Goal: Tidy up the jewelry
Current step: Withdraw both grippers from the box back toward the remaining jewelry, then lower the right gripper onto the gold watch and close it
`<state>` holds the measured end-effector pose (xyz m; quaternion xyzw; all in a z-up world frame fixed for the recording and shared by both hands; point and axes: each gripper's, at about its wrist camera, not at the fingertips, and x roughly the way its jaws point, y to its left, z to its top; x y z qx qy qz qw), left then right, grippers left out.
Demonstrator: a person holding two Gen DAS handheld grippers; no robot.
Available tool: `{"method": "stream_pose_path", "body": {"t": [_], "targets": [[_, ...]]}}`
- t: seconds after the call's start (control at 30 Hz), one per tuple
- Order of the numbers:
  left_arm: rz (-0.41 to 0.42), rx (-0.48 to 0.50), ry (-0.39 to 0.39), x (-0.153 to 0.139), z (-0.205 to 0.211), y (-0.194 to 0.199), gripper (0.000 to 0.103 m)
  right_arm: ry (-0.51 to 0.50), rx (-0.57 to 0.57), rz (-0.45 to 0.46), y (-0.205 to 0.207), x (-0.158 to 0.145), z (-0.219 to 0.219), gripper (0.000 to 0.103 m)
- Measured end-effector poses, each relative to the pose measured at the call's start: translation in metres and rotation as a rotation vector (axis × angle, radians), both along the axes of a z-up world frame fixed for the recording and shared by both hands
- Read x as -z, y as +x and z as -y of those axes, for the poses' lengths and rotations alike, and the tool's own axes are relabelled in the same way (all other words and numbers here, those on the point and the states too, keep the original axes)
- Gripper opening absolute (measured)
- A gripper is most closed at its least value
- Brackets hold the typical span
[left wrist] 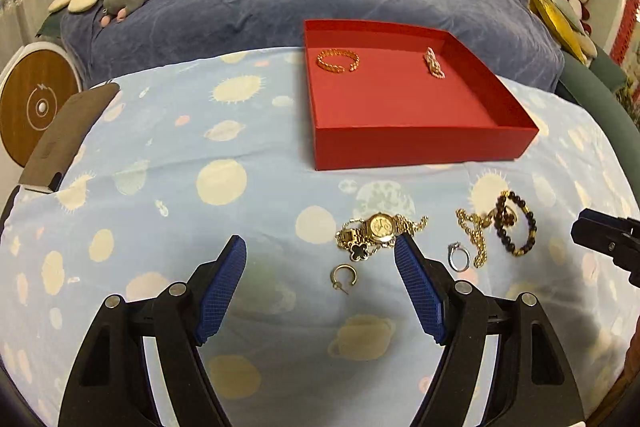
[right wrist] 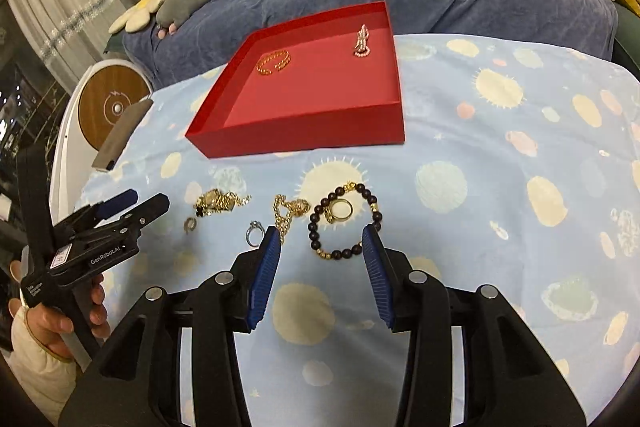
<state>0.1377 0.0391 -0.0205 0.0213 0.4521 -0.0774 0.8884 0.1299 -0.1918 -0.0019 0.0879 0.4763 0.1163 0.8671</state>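
- Red tray (left wrist: 420, 147): set on the bench (left wrist: 160, 187) at twelve o'clock of the loose pieces; a gold bangle (left wrist: 338, 61) and a pink beaded piece (left wrist: 434, 63) are already held in it, well apart.
- Gold watch (left wrist: 382, 227): laid at six o'clock of the tray, with a black clover charm (left wrist: 357, 251) touching its band. Judged the heaviest piece, its link band limp and slippery; best taken across the case.
- Gold hoop earring (left wrist: 343, 277): at six o'clock of the watch. Judged light and stiff with a fine post; to be pinched across the hoop.
- Silver ring (left wrist: 458, 257), gold chain (left wrist: 476, 231), dark bead bracelet (left wrist: 516, 223): ranged toward three o'clock of the watch. The chain is judged limp and apt to slide; the bracelet is flexible and easily gripped on its beads.
- Left gripper (left wrist: 320, 263): fingers held wide apart, nothing between them but cloth and the earring, untouched.
- Right gripper (right wrist: 320, 247): fingers parted, the bracelet's near arc lying between them, not pressed.
- Shown only by the right wrist view: a gold ring (right wrist: 340, 209) inside the bracelet, and a hand (right wrist: 52, 319) on the left gripper's handle.
- Shown only by the left wrist view: the clover charm's shape and the earring's post.
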Motion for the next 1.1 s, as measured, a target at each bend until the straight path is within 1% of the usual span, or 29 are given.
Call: {"method": "stream_pose_path", "body": {"t": [0.07, 0.2, 0.43, 0.57, 0.67, 0.77, 0.9, 1.1], "targets": [[-0.008, 0.020, 0.016, 0.009, 0.004, -0.001, 0.074, -0.016, -0.010, -0.007, 0.000, 0.006, -0.001, 0.041], [-0.030, 0.041, 0.009, 0.021, 0.009, -0.001, 0.074, -0.023, -0.015, -0.025, 0.000, 0.016, -0.001, 0.041], [-0.049, 0.056, 0.001, 0.028, 0.015, 0.001, 0.074, -0.048, 0.006, -0.046, 0.010, 0.032, 0.000, 0.041], [-0.055, 0.046, -0.022, 0.027, 0.013, 0.003, 0.074, -0.028, 0.010, -0.033, 0.015, 0.029, -0.004, 0.041], [-0.072, 0.028, -0.053, 0.027, 0.009, 0.006, 0.074, 0.005, -0.025, -0.013, 0.017, 0.022, -0.017, 0.041], [-0.093, 0.017, -0.093, 0.025, 0.006, 0.006, 0.074, 0.012, -0.101, 0.003, 0.021, 0.017, -0.041, 0.041], [-0.094, 0.011, -0.069, 0.022, 0.000, 0.003, 0.074, -0.012, -0.193, 0.013, 0.029, 0.018, -0.076, 0.041], [-0.114, -0.055, -0.067, 0.022, -0.027, 0.002, 0.074, -0.026, -0.270, 0.004, 0.046, 0.031, -0.111, 0.041]]}}
